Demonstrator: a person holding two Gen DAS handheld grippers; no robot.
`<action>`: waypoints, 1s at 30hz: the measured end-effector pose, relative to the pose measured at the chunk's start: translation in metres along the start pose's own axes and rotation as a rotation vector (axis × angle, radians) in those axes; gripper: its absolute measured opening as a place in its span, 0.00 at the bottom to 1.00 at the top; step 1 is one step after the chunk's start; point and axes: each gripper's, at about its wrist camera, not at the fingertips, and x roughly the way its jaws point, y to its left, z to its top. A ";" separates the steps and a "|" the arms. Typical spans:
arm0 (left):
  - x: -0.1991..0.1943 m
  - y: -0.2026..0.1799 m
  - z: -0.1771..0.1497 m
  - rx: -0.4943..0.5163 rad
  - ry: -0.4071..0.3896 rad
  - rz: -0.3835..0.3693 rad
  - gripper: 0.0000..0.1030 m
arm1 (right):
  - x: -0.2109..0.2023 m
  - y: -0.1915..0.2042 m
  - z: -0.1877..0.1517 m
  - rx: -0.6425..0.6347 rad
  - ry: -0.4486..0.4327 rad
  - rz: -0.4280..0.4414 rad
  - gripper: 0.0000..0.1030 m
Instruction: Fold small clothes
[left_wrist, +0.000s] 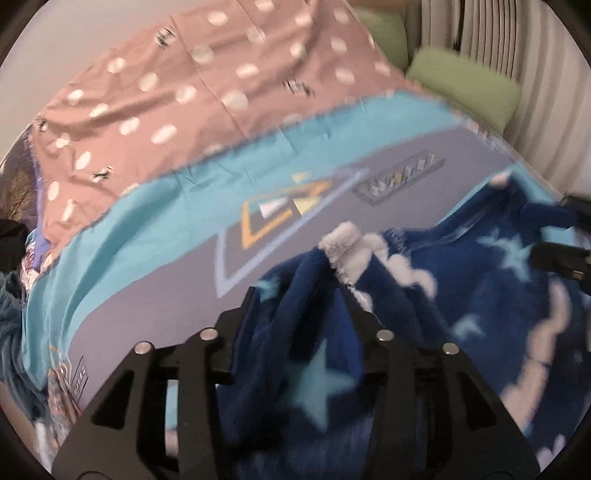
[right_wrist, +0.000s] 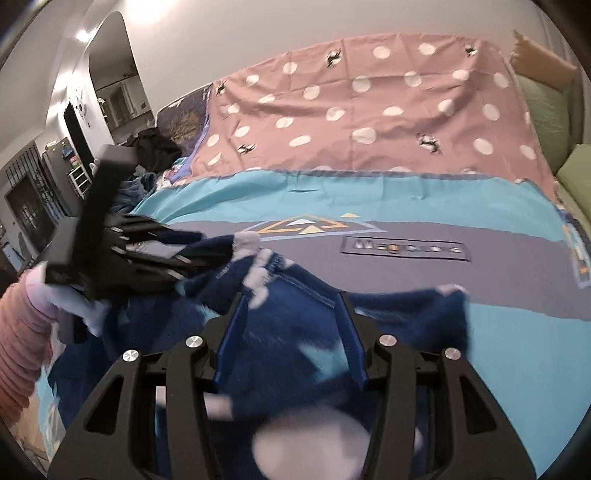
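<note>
A dark blue fleece garment with pale stars and white cuffs hangs bunched over the bed. In the left wrist view my left gripper is shut on a gathered fold of it, near a white cuff. In the right wrist view my right gripper has its fingers spread, with the garment lying between them; whether it pinches the cloth I cannot tell. The left gripper shows at the left there, clamped on the garment's edge. The right gripper's tips show at the right edge of the left wrist view.
The bed has a blue and grey sheet with a pink dotted cloth across its far half. Green cushions lie at the far right. A dark pile of clothes sits at the far left corner.
</note>
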 end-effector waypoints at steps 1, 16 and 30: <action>-0.024 0.008 -0.007 -0.034 -0.056 0.006 0.54 | -0.012 -0.007 -0.006 0.010 -0.014 -0.020 0.49; -0.086 0.092 -0.126 -0.177 -0.011 0.184 0.71 | -0.002 -0.027 -0.040 -0.168 0.129 -0.271 0.59; 0.002 0.160 -0.115 -0.571 0.011 -0.025 0.11 | 0.052 -0.143 -0.029 0.469 0.169 -0.057 0.08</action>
